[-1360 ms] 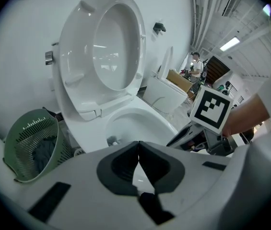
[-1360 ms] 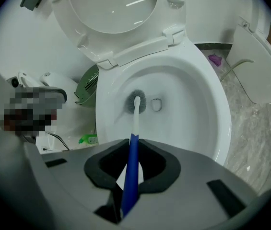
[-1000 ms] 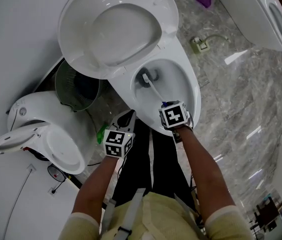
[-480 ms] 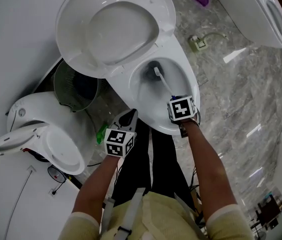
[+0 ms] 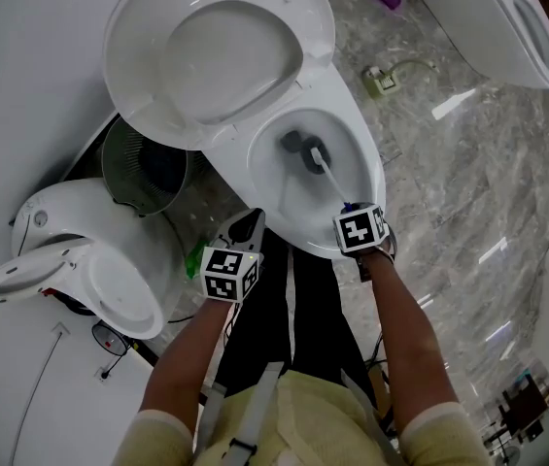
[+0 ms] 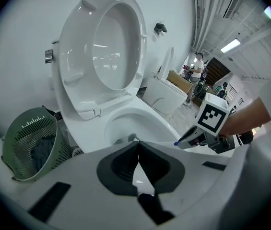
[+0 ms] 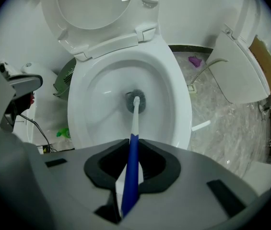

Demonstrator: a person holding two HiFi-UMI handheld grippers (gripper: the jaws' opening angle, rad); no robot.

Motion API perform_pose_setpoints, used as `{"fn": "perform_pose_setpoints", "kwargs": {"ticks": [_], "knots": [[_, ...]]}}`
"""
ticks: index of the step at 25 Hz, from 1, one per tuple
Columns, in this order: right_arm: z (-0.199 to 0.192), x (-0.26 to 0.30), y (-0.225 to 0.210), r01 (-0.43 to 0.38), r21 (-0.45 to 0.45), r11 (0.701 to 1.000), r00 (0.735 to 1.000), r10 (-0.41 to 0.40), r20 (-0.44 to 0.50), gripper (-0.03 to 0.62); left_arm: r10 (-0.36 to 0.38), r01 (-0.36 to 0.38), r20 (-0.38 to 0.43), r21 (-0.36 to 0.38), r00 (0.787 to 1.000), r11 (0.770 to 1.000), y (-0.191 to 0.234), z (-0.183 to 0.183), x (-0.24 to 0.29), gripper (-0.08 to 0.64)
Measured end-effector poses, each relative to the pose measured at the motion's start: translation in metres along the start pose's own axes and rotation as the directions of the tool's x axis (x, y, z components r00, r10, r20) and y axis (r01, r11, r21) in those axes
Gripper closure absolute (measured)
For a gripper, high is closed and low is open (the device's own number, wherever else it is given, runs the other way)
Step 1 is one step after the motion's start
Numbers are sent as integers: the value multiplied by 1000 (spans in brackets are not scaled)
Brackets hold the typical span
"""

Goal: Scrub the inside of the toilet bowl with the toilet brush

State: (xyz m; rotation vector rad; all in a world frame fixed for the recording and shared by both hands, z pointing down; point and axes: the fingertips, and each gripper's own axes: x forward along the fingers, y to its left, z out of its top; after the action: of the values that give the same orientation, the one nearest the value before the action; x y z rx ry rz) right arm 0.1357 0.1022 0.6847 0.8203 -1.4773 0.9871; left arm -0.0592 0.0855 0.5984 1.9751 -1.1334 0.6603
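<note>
Right tool point(image 7: 131, 164) pinching the blue grip of the toilet brush point(image 7: 134, 128), its jaws pressed onto the handle from either side, as a person scrubs a white toilet. The toilet bowl point(image 5: 360, 163) lies straight ahead of the person. Its seat and lid point(image 5: 216, 56) are raised against the wall, and a green basket point(image 5: 143, 168) stands just beside it on the marble floor point(image 5: 449, 183). Over the last second the right tool has drawn back toward the near rim and out to the person's right. The bristle head point(image 5: 305, 150) has swept with it, from the bowl's left wall in toward the middle. It now sits at the dark outlet at the bottom, with the white shaft slanting up from it over the front rim to the tool. The left tool point(image 6: 138, 162) has barely moved. It hangs below the near left edge of the bowl, well apart from the brush, its jaws pressed together on nothing. The sweep suggests that scrubbing is well under way, with the left side and the bottom seemingly covered. The right wall and the underside of the rim are likely still to come. No dirt or foam can be made out on the porcelain in any view, so how clean the bowl already is cannot be judged
</note>
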Motion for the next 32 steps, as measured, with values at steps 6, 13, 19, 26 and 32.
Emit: {"fn": "perform_pose_setpoints", "kwargs": {"ticks": [6,13,19,26,32], "knots": [[-29,-5,3,8,-2,1000,999,-8,-50,520,-12,12,-9,8,1000,1000,-8,0,-3,548],[-59,-13,13,-3,9,1000,995,4,-99,520,0,-1,-23,-28,1000,1000,-15,-5,-8,548],[-83,-19,28,-31,52,998,986,39,-161,520,-13,12,-31,-35,999,999,-20,-8,-11,548],[-70,-19,52,-134,54,990,985,139,-99,520,-25,24,-33,-38,999,999,-26,-9,-14,548],[-54,-17,66,-153,-19,988,983,150,-103,520,-15,13,-34,-47,999,999,-20,-10,-15,548]]}}
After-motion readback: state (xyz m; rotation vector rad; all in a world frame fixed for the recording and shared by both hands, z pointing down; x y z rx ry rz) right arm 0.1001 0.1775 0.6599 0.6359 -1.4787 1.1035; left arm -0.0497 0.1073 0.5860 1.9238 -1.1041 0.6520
